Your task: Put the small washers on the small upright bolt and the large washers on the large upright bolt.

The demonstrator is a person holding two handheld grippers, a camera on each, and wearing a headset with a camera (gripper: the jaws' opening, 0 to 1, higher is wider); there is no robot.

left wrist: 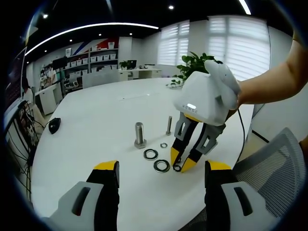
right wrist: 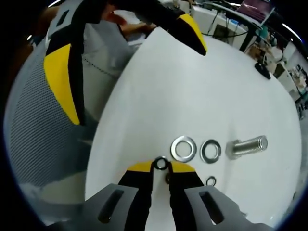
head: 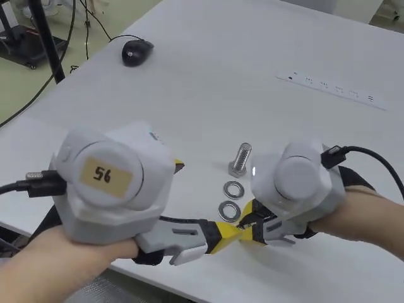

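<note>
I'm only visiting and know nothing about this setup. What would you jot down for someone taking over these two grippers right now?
Left gripper: open, empty, pointed at the work.
Right gripper: shut on one small washer, low by the table.
On the table: two large washers and a second small washer, lying in front of the large bolt and small bolt, both upright.
Done: no washer on either bolt yet.
Left: all four washers.

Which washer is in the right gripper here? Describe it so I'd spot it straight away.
On the white table, find the large upright bolt with two large washers lined up in front of it. Beside the nearer one, the right gripper pinches a small washer between its yellow tips; it is much smaller than those two rings.
</note>
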